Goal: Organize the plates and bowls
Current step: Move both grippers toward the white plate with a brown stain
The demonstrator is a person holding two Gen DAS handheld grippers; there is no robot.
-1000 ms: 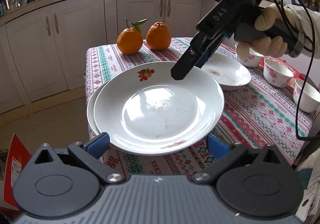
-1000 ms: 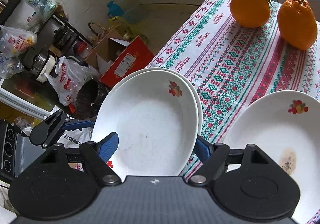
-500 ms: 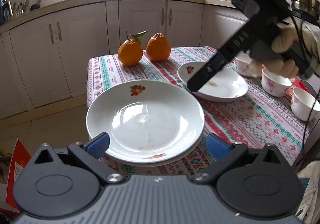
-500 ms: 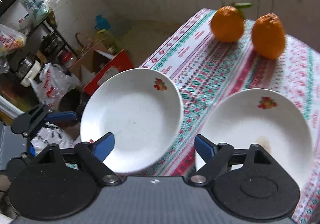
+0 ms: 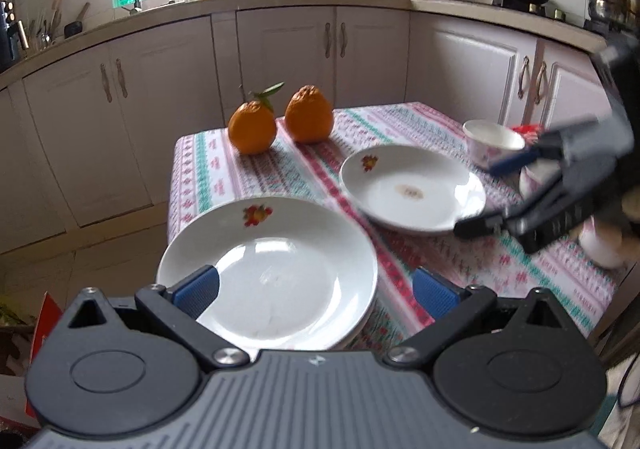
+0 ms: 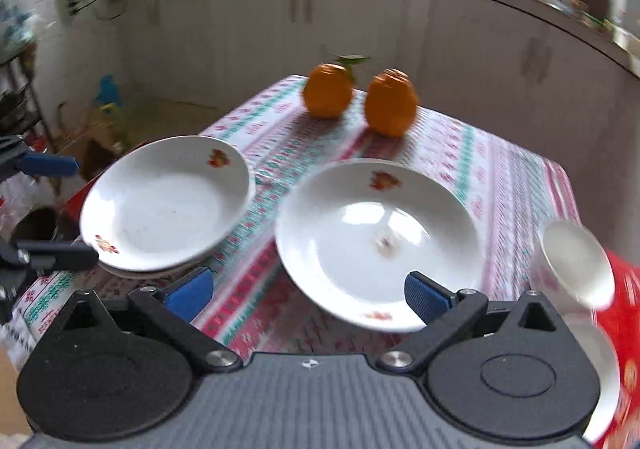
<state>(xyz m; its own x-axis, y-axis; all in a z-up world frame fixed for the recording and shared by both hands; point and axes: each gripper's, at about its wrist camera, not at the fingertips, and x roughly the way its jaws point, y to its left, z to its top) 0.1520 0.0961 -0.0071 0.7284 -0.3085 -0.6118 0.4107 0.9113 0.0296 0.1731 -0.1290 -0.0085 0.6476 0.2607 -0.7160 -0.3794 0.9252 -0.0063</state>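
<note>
Plates: two stacked (image 5: pixel 272 273) at the table's near-left corner, 7 o'clock of centre, top one clean apart from a fruit decal at its 12 o'clock rim. Stack overhangs the tablecloth (image 5: pixel 496 269) edge slightly. Third plate (image 5: pixel 412 189) sits alone at 2 o'clock from the stack, well apart, brown smear in its centre, same decal on the far rim. Left gripper (image 5: pixel 316 291) hovers over the stack's near rim, jaws spread wide, one blue pad in front of the plate on the left, the other off its right edge above cloth; pads press on nothing. Right gripper (image 6: pixel 308 291) is empty and its jaws are opening, now at full spread; nothing between the pads. In the right wrist view its right pad overlaps the single plate's (image 6: pixel 376 245) near rim, contact can't be told through the motion blur. From the left wrist view the right gripper (image 5: pixel 504 193) comes in at 3 o'clock, lower finger tip just beside the single plate's right rim. Bowl (image 5: pixel 492 141) with pink pattern at 1 o'clock behind that plate; more bowls at far right, blurred. Two oranges (image 5: pixel 280 123) side by side at 12 o'clock, far table edge, left one with a leaf.
</note>
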